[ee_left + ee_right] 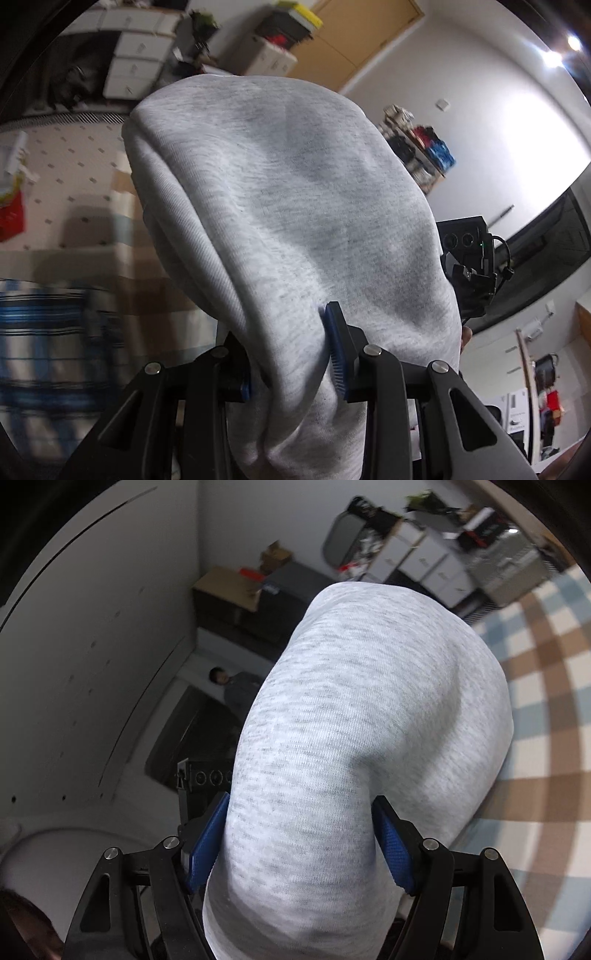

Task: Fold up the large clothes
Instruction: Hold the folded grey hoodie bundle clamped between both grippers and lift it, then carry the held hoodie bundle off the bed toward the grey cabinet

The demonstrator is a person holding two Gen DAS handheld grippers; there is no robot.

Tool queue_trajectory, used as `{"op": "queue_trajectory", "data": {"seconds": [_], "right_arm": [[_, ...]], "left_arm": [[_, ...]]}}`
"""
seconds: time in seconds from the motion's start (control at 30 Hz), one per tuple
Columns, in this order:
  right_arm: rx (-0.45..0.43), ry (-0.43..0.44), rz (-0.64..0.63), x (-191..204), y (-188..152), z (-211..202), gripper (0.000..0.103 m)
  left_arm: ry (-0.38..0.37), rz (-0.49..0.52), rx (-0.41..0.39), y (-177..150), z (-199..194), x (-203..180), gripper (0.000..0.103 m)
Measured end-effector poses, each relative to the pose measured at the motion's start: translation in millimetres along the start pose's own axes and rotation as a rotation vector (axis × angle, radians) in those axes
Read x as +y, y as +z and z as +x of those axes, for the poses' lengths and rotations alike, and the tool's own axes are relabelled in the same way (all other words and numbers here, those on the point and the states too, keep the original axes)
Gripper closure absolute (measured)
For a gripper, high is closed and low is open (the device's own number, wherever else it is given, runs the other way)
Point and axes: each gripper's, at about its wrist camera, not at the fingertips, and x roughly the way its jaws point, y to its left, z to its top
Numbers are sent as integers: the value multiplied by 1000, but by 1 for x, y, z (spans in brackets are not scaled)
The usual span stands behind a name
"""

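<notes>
Looks like a lived-in home room doubling as storage. White drawer units stand stacked against the far wall, with cardboard boxes and a yellow-lidded crate piled beside a plain wooden door. An open shelf holds bags in red, black and blue. Underfoot there's a brown-and-blue checked rug, and a person stands over by the white wall.
</notes>
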Motion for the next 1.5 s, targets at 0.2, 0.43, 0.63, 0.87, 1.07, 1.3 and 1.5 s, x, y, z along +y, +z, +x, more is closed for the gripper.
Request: {"op": "queue_trajectory", "data": {"seconds": [0.2,0.43,0.63,0.87,1.07,1.3,1.5], "right_arm": [[72,121,-51,51,9,83,27],[189,286,-6,58,-5,210,27],[272,201,62,-17,-52,308,27],[469,-160,-199,-41,-85,325,25],[522,-471,-490,11,-100,292,25],[389,-533,-725,76,-76,292,31],[563,-836,-877,56,-70,396,58]], "left_arm": [[124,-17,-95,-4,-91,17,76],[254,-108,-193,-17,-138,58,76],[350,-320,-65,-52,-62,179,77],[135,-513,-66,-95,-1,262,64],[261,-457,-26,-65,25,245,56],[369,-477,-121,-75,-19,241,56],[615,-379,-311,-115,-64,190,56]]}}
